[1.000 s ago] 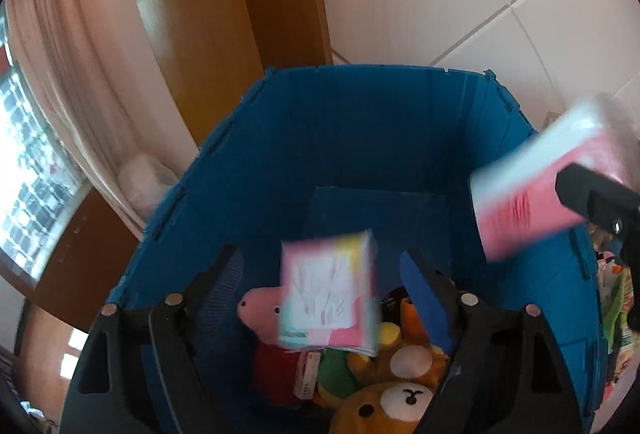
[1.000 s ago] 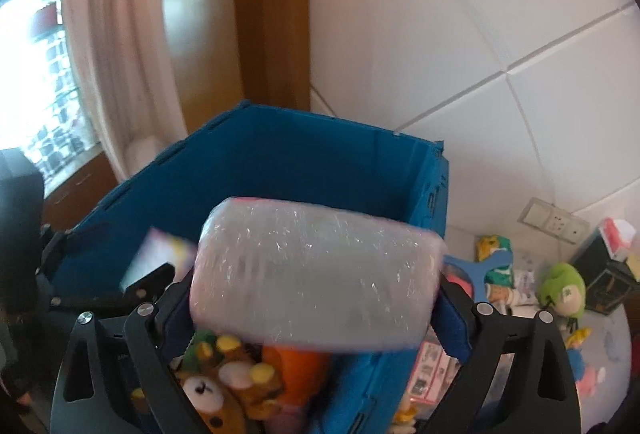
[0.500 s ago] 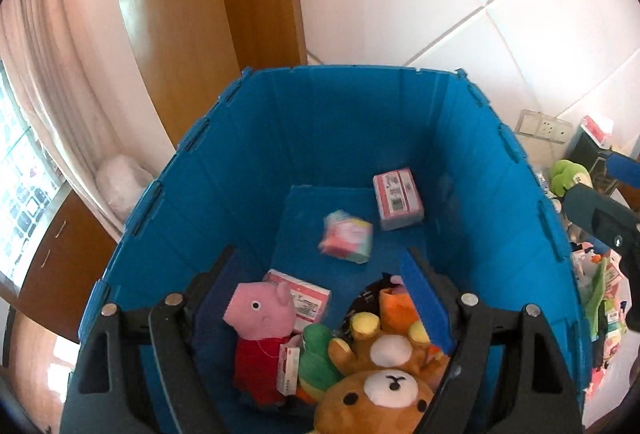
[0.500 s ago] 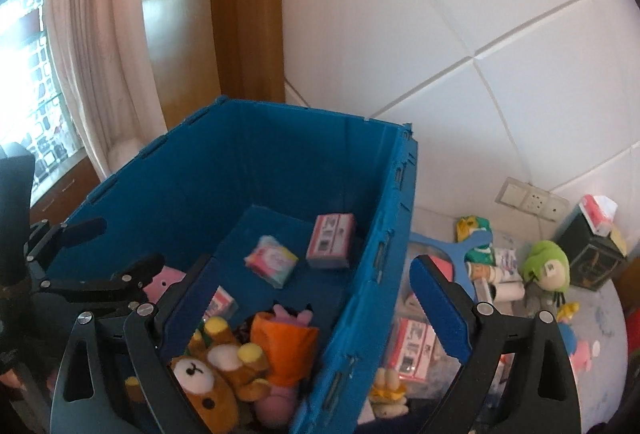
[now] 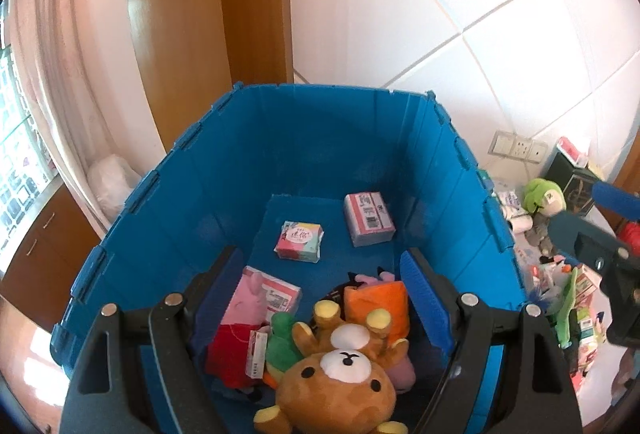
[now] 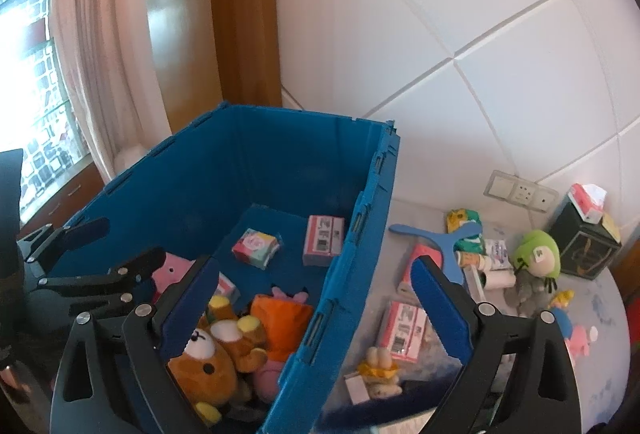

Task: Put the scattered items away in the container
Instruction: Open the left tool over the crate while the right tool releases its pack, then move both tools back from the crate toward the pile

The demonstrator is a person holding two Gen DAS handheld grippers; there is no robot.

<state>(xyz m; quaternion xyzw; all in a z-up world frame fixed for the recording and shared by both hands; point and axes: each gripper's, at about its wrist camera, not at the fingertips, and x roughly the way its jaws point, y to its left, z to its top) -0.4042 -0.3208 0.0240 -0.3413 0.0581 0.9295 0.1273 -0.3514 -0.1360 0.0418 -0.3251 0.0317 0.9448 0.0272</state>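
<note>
The blue bin fills the left wrist view. On its floor lie a colourful tissue pack and a pink-grey wrapped pack. Nearer me are a pink pig plush, a brown bear and an orange plush. My left gripper hangs open above the bin, nothing between its pads. My right gripper is open too, straddling the bin's right wall from above. Scattered outside are a pink pack, a yellow plush and a green-haired doll.
Right of the bin lie a blue hanger-shaped piece, small packets and a black tissue box by the tiled wall. A wooden frame and a curtain stand behind the bin.
Both packs have dropped: the colourful one from my left gripper, the wrapped one from my right. They now rest on the bin floor. Both views have shifted towards the scattered items on the right.
</note>
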